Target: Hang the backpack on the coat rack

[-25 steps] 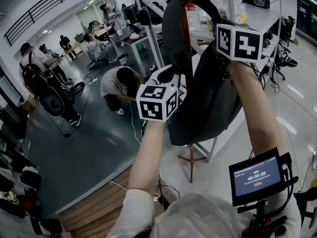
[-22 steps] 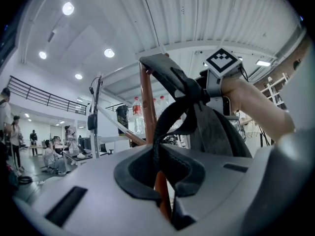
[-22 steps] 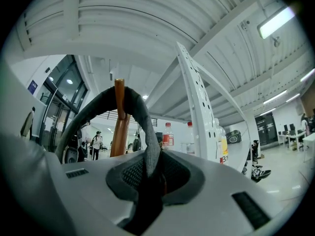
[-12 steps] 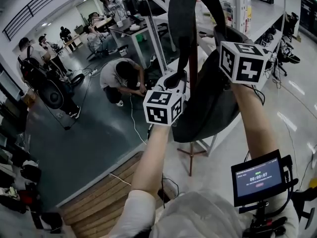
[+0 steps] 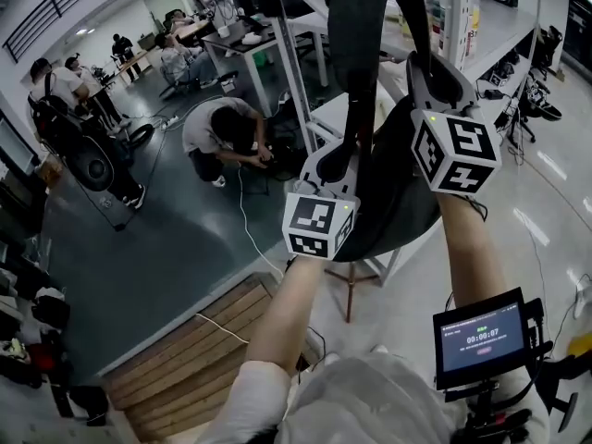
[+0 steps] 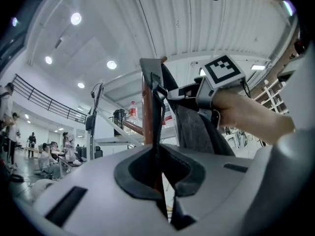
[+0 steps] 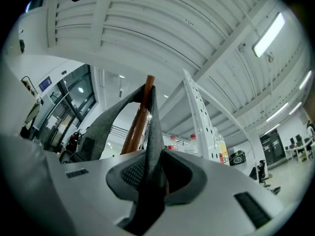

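The dark grey backpack (image 5: 393,188) hangs against the brown coat rack pole (image 5: 352,281), and its strap (image 5: 356,35) runs up past the top edge of the head view. My left gripper (image 5: 335,163) is shut on a thin black strap (image 6: 156,113) right beside the pole (image 6: 146,107). My right gripper (image 5: 431,74) is shut on a wider grey strap (image 7: 151,127). That strap rises to the pole's top (image 7: 148,80) and loops down its far side. Seen from the left gripper (image 6: 158,167), the right hand and its marker cube (image 6: 222,71) hold the bag's body (image 6: 193,129). The right gripper (image 7: 150,177) has its jaws closed tight.
A person crouches on the dark floor (image 5: 220,135) behind the rack, with cables around. Other people sit at desks (image 5: 185,54) far back. White shelving (image 5: 486,30) stands to the right of the rack. A wooden platform (image 5: 185,359) and a small monitor (image 5: 481,336) lie near my body.
Both grippers and the backpack have shifted right and lower in the head view, and the strap's top has passed out of the frame. Both grips are unchanged.
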Demonstrator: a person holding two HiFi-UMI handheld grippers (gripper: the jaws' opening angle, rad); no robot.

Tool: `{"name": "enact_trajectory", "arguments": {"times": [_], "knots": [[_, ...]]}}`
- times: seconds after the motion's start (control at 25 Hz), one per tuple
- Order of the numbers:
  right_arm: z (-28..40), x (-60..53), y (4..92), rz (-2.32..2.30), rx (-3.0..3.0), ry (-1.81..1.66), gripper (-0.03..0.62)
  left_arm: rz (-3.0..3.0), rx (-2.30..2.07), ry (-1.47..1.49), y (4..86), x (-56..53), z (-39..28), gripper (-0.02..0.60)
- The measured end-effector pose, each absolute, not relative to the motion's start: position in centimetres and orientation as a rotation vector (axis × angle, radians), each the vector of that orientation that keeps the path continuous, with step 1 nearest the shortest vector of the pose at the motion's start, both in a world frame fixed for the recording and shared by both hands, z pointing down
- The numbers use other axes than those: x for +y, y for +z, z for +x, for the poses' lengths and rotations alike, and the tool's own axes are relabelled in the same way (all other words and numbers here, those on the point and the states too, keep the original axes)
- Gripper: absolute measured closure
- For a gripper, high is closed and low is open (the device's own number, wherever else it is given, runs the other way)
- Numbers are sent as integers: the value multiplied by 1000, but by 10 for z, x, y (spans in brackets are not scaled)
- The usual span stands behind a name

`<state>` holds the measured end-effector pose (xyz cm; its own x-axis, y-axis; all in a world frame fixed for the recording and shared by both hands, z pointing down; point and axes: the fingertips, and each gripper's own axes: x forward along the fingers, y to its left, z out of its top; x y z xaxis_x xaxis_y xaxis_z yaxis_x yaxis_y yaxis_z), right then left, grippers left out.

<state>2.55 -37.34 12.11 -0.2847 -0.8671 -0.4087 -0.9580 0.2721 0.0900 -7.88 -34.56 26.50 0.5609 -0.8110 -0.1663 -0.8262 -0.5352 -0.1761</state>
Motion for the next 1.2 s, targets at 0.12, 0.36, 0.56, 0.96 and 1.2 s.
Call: {"name": "enact_trajectory", "arguments": {"times": [0.12, 0.36, 0.56, 0.96, 1.2], "knots": [[28, -371, 123, -1648, 2246, 476, 534, -2539, 1344, 117, 266, -339, -78, 569], [36, -369, 126, -1603, 2241, 443, 534, -2500, 1401, 313, 263, -309, -98, 568], [32, -369, 126, -1585, 2247, 441, 534, -2481, 1449, 361, 258, -286, -118, 566], [39, -366, 132, -1573, 2235, 485, 533, -2491, 1207, 67, 289, -257, -68, 563], [32, -354, 134, -1333, 2278, 434, 517, -2507, 1290, 128, 294, -271, -73, 565]]}}
